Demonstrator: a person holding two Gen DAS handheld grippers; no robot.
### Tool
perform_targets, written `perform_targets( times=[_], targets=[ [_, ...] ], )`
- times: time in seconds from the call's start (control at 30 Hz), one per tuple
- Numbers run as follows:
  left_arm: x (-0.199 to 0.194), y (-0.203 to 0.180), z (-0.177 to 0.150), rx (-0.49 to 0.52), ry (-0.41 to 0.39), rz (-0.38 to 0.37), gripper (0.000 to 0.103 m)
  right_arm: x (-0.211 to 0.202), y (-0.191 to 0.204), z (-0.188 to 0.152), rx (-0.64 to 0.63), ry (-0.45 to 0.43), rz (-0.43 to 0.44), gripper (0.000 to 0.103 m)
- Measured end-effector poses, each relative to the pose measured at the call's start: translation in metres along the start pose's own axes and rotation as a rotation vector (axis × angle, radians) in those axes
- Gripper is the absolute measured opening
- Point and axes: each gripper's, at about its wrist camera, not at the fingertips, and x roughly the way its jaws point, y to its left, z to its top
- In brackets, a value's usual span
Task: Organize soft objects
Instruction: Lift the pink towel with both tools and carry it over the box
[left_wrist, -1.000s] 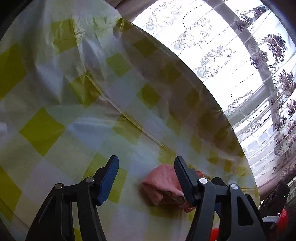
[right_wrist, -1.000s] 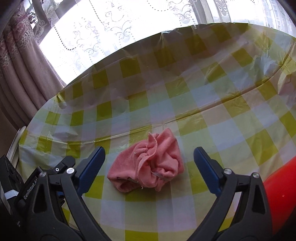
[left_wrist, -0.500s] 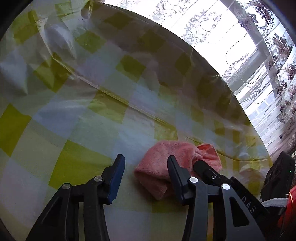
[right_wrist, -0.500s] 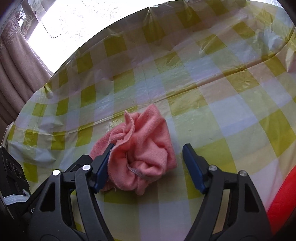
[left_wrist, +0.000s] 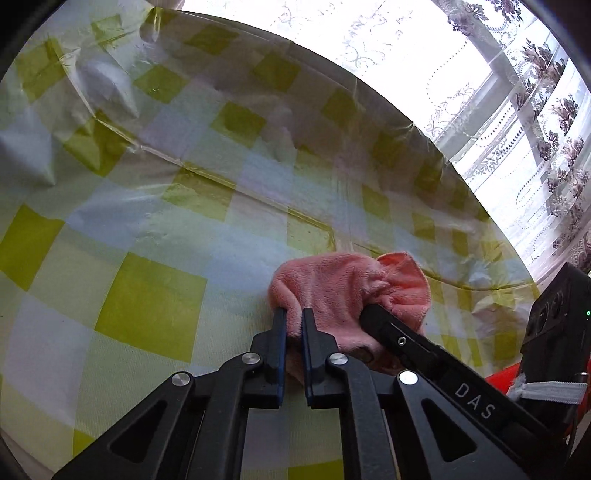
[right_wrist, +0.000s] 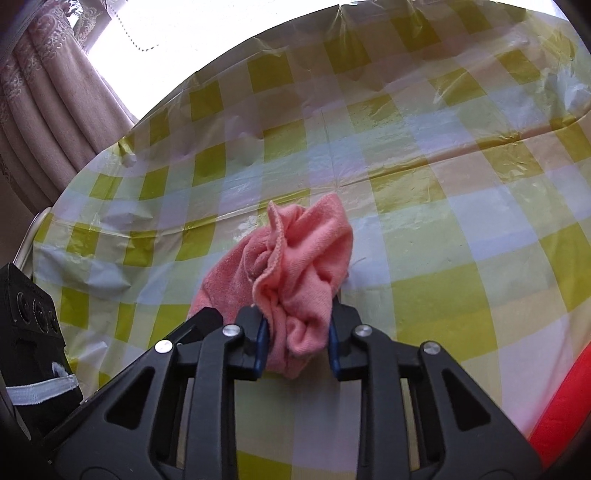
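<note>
Both pairs of jaws had swung in from wide apart; the left gripper (left_wrist: 293, 319) pinched the near edge of the pink cloth (left_wrist: 343, 284); the right gripper (right_wrist: 297, 326) clamped its bunched opposite end; it lay crumpled on the checked tablecloth (right_wrist: 424, 221), stretched between them.

A round table under a yellow-checked plastic tablecloth (right_wrist: 424, 155) bears a crumpled pink cloth (right_wrist: 303, 266).

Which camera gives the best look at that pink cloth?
The right wrist view: the cloth sits centered, folds and hem clear, pinched in the right claw. The left wrist view shows it off-center, partly hidden by both claws.
</note>
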Motion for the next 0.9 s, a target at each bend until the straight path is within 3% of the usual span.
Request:
perform_targets(
  times=[0.27,0.57,0.9],
  targets=[
    [-0.050,0.000,-0.027,0.001,-0.015,-0.016,0.007,-0.038,0.019,-0.020,-0.045,0.001,0.004,0.028],
    [-0.101,0.005,-0.081,-0.025,0.014,-0.032,0.007,-0.086,0.035,-0.078,-0.127,0.043,-0.020,0.028],
    [-0.145,-0.023,-0.118,0.012,0.005,-0.044,0.007,-0.143,0.033,-0.118,-0.150,0.050,-0.030,0.028]
  ],
)
